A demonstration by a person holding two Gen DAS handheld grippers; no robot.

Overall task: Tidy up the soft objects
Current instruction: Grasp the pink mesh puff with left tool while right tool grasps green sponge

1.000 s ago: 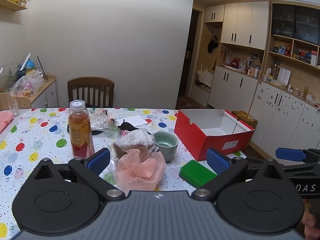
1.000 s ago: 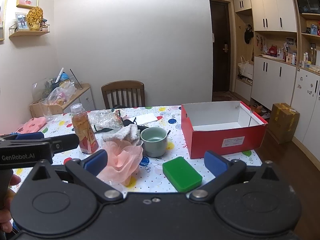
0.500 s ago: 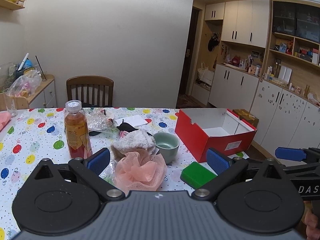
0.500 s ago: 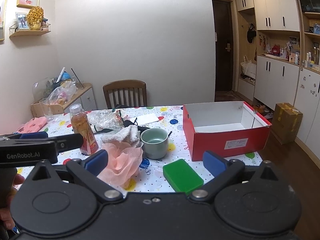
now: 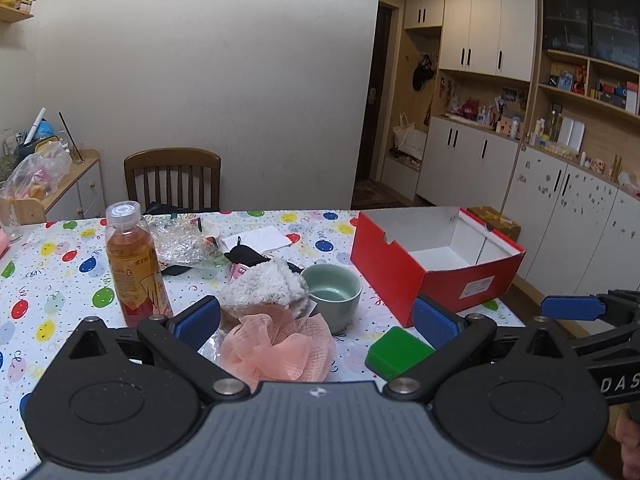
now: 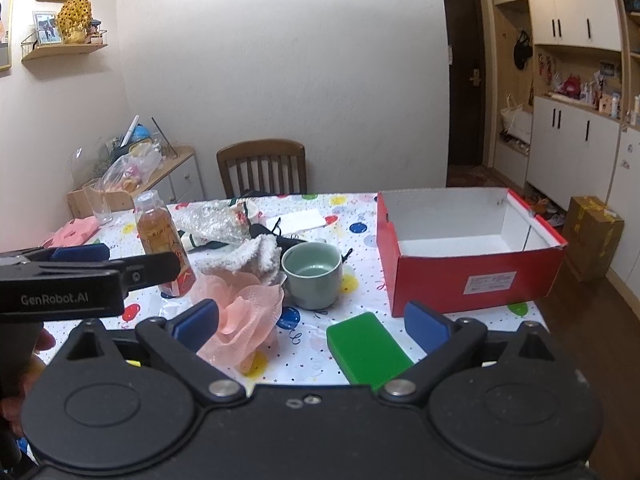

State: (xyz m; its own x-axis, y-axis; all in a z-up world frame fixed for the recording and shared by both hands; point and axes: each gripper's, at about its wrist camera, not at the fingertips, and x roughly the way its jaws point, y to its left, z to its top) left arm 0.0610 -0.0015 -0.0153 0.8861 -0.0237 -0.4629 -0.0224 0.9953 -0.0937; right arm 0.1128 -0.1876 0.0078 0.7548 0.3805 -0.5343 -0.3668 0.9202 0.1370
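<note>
- Blue-padded fingers of the left gripper (image 5: 316, 320) are spread wide and hold nothing; they hang over the near edge of the table, framing a peach-pink mesh bath pouf (image 5: 280, 350) that lies on the cloth between them.
- Right gripper (image 6: 312, 326) likewise has its blue-padded fingers wide apart and empty, with a green rectangular sponge block (image 6: 366, 346) lying on the table near its right finger.
- White fluffy folded cloth (image 5: 264, 284) sits just behind the pouf, touching it.
- Pale green ceramic cup (image 6: 312, 274) stands upright beside the cloth, right of the pouf.
- Plastic bottle of amber drink with a white cap (image 5: 134, 264) stands upright to the left of the pile.
- Red cardboard box with a white inside (image 6: 468, 264) sits open and empty on the right side of the table, apart from the soft things.
- Balloon-patterned tablecloth (image 5: 52, 276) covers the table; a wooden chair (image 6: 262, 168) stands at the far side.
</note>
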